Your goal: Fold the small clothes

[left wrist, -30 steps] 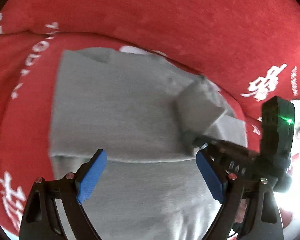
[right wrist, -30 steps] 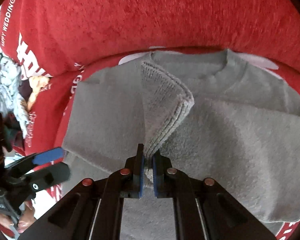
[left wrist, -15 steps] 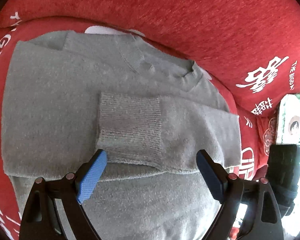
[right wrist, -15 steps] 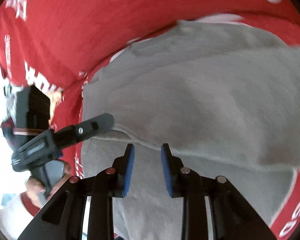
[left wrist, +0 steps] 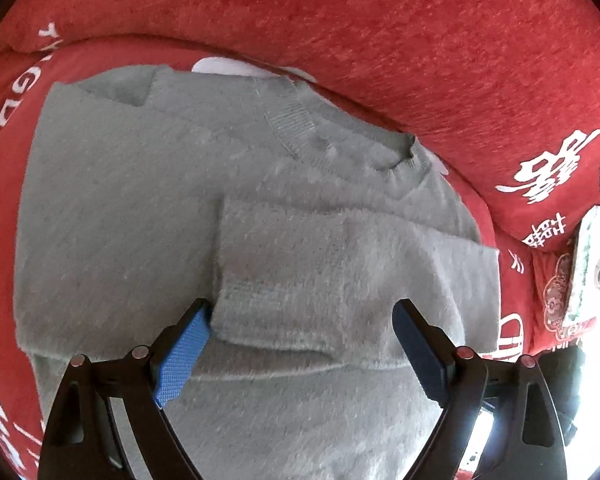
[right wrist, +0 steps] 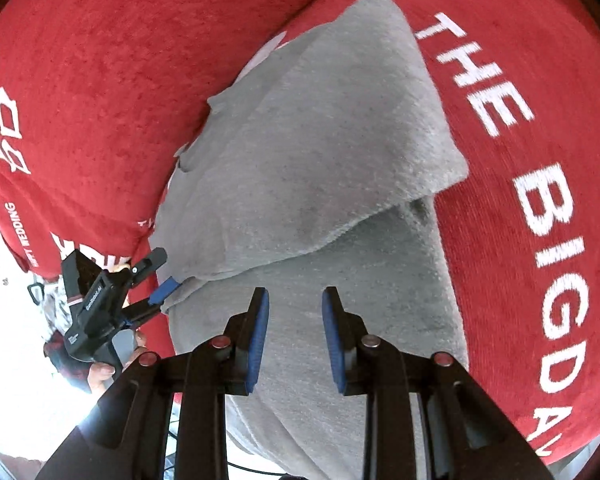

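A small grey sweater (left wrist: pixel 148 216) lies flat on a red cover, neckline toward the backrest. Both sleeves are folded across the chest; the ribbed cuff (left wrist: pixel 276 304) of the top sleeve lies between my left fingers. My left gripper (left wrist: pixel 300 344) is open wide and empty, low over that cuff. In the right wrist view the sweater (right wrist: pixel 320 152) shows from its side with the folded sleeve on top. My right gripper (right wrist: pixel 294 320) is open and empty above the sweater's lower body. The left gripper (right wrist: pixel 156 276) shows there at the sweater's far edge.
The red cover (left wrist: pixel 380 40) with white lettering rises into a backrest behind the sweater. More lettering (right wrist: pixel 540 200) runs along the seat on the right. A printed cushion (left wrist: pixel 596 264) sits at the far right. A hand (right wrist: pixel 104 368) holds the left gripper.
My right gripper let go of the sleeve cuff, opened and swung to the sweater's side. The sleeve now lies flat across the chest. My left gripper moved in over the cuff, still open.
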### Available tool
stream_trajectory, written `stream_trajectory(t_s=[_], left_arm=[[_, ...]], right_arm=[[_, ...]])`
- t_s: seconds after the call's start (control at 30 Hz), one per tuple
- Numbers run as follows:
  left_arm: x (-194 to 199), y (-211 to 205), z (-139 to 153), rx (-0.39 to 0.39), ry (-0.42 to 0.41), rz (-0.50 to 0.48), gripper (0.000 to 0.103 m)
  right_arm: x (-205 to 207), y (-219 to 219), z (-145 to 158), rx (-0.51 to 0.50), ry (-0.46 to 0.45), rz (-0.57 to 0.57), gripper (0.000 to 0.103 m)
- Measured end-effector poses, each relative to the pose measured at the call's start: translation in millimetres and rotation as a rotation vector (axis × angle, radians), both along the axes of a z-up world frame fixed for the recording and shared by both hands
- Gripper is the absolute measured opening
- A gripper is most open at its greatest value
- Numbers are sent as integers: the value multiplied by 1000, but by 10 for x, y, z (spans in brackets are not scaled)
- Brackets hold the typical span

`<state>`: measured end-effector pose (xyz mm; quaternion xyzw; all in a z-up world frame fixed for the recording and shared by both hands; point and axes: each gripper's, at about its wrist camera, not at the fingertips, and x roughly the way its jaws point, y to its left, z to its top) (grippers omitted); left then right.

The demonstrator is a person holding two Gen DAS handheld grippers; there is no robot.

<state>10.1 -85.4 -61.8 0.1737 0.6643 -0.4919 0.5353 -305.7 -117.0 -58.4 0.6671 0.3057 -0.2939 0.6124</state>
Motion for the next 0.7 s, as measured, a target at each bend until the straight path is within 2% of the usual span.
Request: stream_trajectory(t_s=[0.07,0.1,0.13,0.17,0.2,0.37,0.4,0.47,0.6,0.7], left_arm=[[10,-5,-13,0,-2,28,84],[10,-10,-17,2,-9,37,65],[7,-16,-27,10,-19,38,37],[12,-24,-43,11,-11,32,22],[-1,-45,-62,7,20,29,15],[4,-133,260,-116,47,13,15],[0,-168,336,-134,44,6,15],[-18,-265,487,-168,34,-17,15],[-30,-410,758,-232,19,-37,15],[25,-442,972,-284,1,-35,15]], right_arm=[[2,11,-30,8,-18,-15,30],[-5,15,-43,12,-22,-22,30],[-33,21,-53,14,-25,-29,30],[-57,23,-64,15,-25,-39,30],[-113,27,-66,10,-16,-60,30],[-395,26,-63,8,4,-205,30],[-427,26,-75,10,19,-211,29],[-423,23,-110,10,27,-192,14],[-341,-110,-185,-19,76,-176,12],[-330,-305,-85,-87,142,-197,12]])
